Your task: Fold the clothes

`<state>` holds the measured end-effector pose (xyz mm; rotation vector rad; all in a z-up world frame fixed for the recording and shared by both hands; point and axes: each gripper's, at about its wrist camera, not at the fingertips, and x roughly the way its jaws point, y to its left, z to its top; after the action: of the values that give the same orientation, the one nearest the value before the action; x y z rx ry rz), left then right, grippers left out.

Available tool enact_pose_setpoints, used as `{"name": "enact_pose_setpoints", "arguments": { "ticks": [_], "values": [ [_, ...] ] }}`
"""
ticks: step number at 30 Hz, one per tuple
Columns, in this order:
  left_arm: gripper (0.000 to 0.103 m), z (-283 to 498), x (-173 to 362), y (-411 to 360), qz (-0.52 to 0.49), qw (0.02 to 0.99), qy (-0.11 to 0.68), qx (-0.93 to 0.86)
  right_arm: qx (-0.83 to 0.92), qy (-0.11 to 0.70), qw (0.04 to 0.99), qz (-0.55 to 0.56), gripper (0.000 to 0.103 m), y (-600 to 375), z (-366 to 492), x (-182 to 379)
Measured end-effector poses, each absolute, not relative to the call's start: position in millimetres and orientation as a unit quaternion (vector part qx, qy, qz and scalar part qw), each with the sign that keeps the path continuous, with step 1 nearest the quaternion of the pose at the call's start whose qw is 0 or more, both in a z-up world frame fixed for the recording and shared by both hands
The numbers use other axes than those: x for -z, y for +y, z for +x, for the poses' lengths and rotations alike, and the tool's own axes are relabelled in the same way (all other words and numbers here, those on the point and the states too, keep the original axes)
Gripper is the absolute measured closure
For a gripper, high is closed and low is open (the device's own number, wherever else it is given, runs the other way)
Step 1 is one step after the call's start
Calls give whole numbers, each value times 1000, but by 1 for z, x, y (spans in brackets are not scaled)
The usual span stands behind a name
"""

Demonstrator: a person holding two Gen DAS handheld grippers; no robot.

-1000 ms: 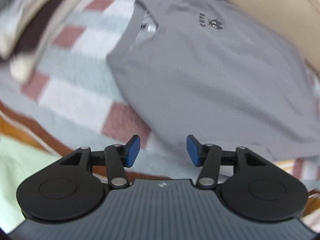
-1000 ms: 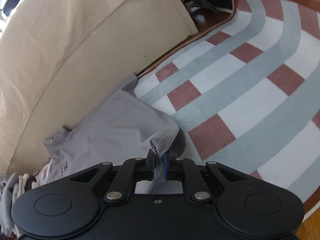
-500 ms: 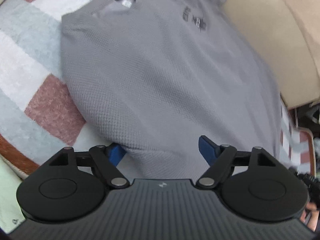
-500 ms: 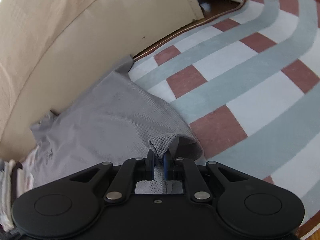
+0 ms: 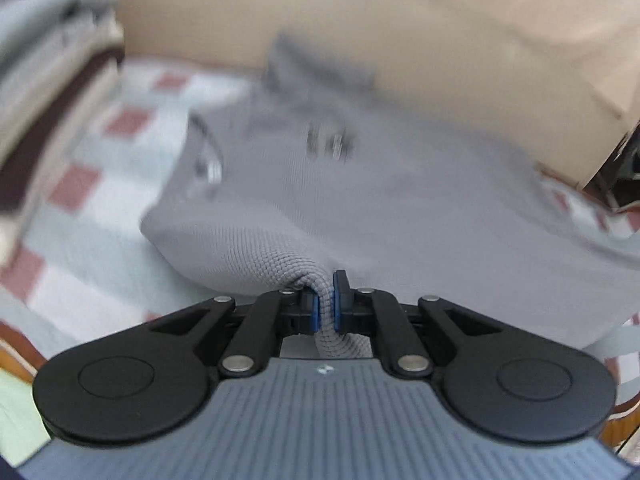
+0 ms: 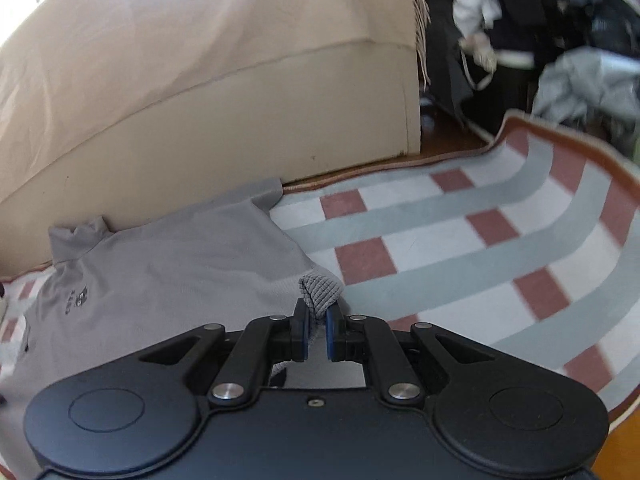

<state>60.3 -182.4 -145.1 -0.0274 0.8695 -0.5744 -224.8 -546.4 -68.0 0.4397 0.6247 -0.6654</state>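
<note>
Beige sofa (image 6: 200,92) backs a checked rug (image 6: 460,240); on the rug against the sofa lies a grey shirt (image 6: 180,252); left gripper (image 5: 326,300) is clamped on a bunched fold of its edge; right gripper (image 6: 316,324) pinches another fold of it

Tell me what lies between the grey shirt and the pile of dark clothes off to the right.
In the right wrist view, bare checked rug stretches from the grey shirt to the clothes pile.
</note>
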Motion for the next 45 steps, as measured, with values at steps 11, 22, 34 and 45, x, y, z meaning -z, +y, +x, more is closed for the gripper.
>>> {"name": "enact_pose_setpoints", "arguments": {
  "ticks": [11, 22, 34, 45],
  "values": [
    [97, 17, 86, -120, -17, 871, 406, 277, 264, 354, 885, 146, 94, -509, -271, 27],
    [93, 16, 176, -122, 71, 807, 540, 228, 213, 520, 822, 93, 77, -516, -264, 82],
    [60, 32, 103, -170, 182, 803, 477, 307, 163, 422, 869, 199, 65, -553, -213, 77],
    [58, 162, 136, -173, 176, 829, 468, 251, 16, 410, 894, 179, 65, -457, -72, 87]
  ]
}}
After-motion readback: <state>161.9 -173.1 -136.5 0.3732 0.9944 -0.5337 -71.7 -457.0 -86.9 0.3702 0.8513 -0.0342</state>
